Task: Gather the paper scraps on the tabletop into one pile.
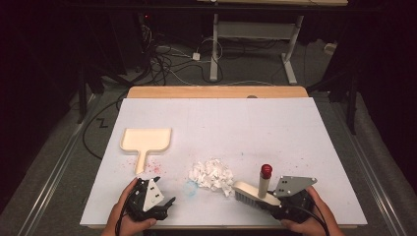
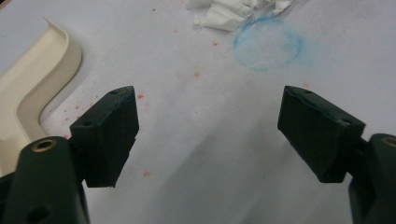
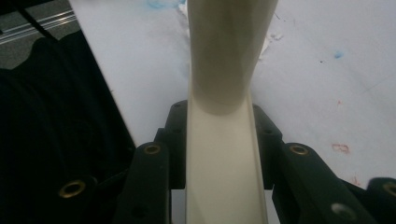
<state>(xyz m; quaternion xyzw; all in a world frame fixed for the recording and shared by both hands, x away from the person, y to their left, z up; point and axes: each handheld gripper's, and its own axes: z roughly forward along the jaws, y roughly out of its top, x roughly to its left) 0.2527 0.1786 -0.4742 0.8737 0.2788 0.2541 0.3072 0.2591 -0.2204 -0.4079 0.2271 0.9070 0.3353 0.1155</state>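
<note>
We hold the brush (image 1: 251, 192) in the right gripper (image 1: 287, 204), jaws pinching its cream back edge, as the right gripper view shows with the brush body (image 3: 224, 154) clamped between them; its bristle head runs along the table's near edge, pointing left toward the paper scraps (image 1: 212, 174), which lie just beside its left tip and a little farther from us. The left gripper (image 1: 164, 204) rests near the front edge with jaws spread wide over bare table; the dustpan (image 1: 146, 140) lies up and to its left, handle pointing back toward us. We judge the sweep must go leftward, and the left hand is the nearer one to take the dustpan.
</note>
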